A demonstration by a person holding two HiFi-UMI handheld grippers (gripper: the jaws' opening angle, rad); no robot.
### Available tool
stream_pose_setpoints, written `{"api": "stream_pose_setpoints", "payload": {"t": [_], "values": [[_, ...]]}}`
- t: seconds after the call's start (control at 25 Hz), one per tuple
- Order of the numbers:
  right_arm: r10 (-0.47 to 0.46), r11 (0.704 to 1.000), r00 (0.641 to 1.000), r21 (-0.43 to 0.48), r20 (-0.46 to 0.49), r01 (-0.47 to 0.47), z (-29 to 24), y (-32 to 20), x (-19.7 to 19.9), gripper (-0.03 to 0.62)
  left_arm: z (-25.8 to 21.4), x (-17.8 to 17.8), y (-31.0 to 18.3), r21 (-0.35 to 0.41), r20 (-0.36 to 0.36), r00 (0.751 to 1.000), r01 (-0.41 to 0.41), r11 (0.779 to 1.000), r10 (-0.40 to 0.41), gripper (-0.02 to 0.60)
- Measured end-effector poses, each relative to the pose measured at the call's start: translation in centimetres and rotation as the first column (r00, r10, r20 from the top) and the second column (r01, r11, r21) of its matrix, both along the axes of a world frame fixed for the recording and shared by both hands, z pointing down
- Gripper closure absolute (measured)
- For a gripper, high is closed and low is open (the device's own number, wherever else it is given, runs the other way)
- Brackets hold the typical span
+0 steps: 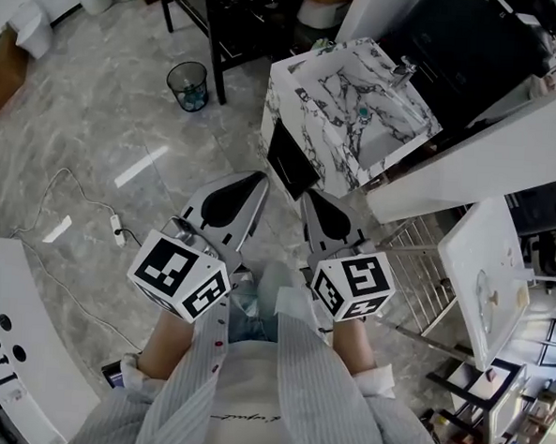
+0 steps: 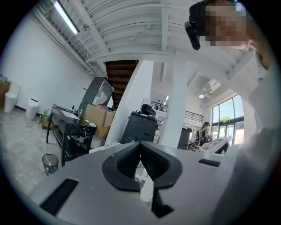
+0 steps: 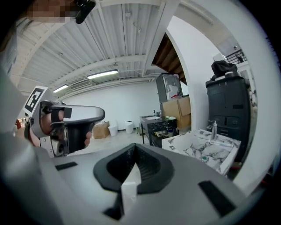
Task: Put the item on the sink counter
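Observation:
The marble sink counter stands ahead of me, with a sunken basin, a chrome faucet and a small green drain piece. It also shows at the right of the right gripper view as the counter. My left gripper and right gripper are held side by side close to my body, pointing toward the counter and short of it. Both are shut, their black pads meeting at the tips, left and right. Nothing sits between either pair of jaws. I see no loose item in either gripper.
A mesh wastebasket stands on the tiled floor left of the counter, beside a black table. A white partition and a metal rack lie to the right. A cable with a power strip runs across the floor at left.

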State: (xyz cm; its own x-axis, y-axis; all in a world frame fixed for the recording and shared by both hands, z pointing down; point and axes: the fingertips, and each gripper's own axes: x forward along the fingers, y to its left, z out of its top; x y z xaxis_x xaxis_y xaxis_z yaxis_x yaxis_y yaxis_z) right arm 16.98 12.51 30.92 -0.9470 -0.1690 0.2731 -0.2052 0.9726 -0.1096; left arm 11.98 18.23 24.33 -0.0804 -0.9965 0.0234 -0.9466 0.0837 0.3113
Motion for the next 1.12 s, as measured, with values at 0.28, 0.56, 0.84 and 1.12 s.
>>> {"api": "stream_pose_setpoints", "payload": {"t": [0.28, 0.56, 0.84, 1.12], "values": [[0.002, 1.0, 0.999, -0.004, -0.05, -0.002, 1.5, -2.5, -4.0, 0.585, 0.9, -4.2, -1.9, -0.006, -0.013, 1.0, -0.005, 1.0, 0.005, 0.565], [0.009, 1.0, 0.999, 0.016, -0.048, -0.009, 1.7, -7.2, -9.4, 0.585, 1.2, -9.6, -6.7, 0.002, -0.005, 1.0, -0.014, 1.0, 0.014, 0.565], [0.063, 0.998, 0.997, 0.008, -0.049, -0.063, 1.1, -14.3, -14.0, 0.585, -0.3, -14.2, -14.7, -0.003, 0.017, 0.996, -0.083, 0.997, 0.083, 0.565], [0.168, 0.986, 0.985, 0.019, -0.045, -0.167, -0.5, -22.7, -15.9, 0.585, -2.0, -16.6, -23.3, 0.011, 0.033, 0.982, -0.184, 0.983, 0.184, 0.565]]}}
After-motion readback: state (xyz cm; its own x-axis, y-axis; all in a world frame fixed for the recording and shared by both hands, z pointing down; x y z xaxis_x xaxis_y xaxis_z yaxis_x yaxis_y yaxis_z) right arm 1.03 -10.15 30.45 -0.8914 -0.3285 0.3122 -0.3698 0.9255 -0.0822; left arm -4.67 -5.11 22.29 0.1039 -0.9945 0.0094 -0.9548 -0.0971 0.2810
